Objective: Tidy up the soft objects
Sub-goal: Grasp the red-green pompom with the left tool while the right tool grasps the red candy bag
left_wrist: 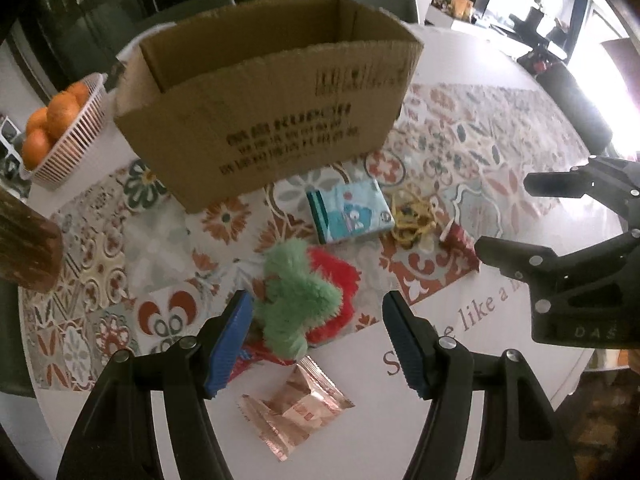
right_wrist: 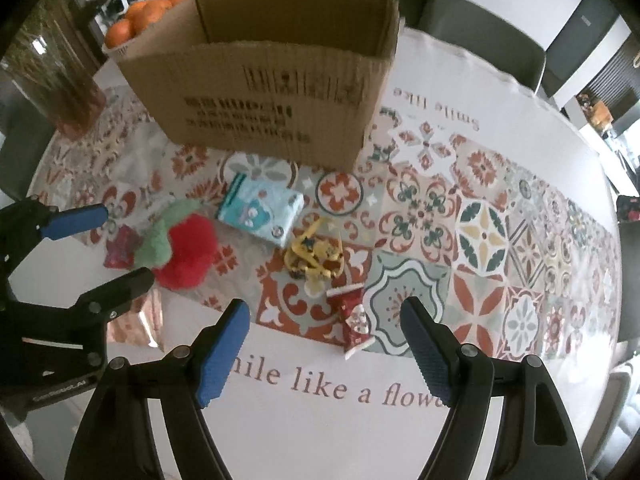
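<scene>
A red and green plush strawberry [left_wrist: 308, 296] lies on the patterned tablecloth. My left gripper [left_wrist: 318, 340] is open, its blue fingers either side of the plush's near end. In the right wrist view the plush [right_wrist: 184, 248] lies at the left. My right gripper [right_wrist: 324, 354] is open and empty above a small red snack packet [right_wrist: 354, 318]. An open cardboard box [left_wrist: 264, 120] stands behind; it also shows in the right wrist view [right_wrist: 272, 84]. A light blue tissue pack [left_wrist: 348, 210] and a yellow tangled toy [left_wrist: 412, 216] lie in front of the box.
A shiny copper snack packet [left_wrist: 294, 408] lies near the table's front edge. A basket of oranges [left_wrist: 60, 128] stands at the back left. A glass vase [right_wrist: 56, 76] stands left of the box. Chairs [right_wrist: 480, 36] ring the table.
</scene>
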Motion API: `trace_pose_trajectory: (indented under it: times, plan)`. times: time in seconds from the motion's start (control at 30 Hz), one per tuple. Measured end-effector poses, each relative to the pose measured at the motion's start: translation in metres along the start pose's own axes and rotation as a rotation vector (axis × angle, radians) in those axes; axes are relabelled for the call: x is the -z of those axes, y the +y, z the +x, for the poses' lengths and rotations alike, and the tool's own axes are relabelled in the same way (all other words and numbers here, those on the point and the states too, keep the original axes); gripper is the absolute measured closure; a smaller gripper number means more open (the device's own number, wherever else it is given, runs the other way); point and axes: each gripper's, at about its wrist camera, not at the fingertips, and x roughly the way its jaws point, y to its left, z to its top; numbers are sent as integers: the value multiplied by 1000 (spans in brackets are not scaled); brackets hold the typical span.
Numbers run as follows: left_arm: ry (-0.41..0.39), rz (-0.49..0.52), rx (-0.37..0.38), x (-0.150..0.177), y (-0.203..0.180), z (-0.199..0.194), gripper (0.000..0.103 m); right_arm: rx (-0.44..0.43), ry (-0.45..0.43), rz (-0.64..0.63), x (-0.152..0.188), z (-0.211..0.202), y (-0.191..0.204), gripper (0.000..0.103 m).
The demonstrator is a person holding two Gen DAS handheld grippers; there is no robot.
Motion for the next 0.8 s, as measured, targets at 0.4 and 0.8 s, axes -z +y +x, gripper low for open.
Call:
trace_pose_trajectory:
  times: [0.4, 0.8]
  plan:
    - [119, -15, 4, 2, 0, 51, 36, -12, 141, 6, -1, 49, -6, 25]
    - [185, -13, -6, 0, 2, 90, 37, 8, 213, 5, -1, 84, -13, 42]
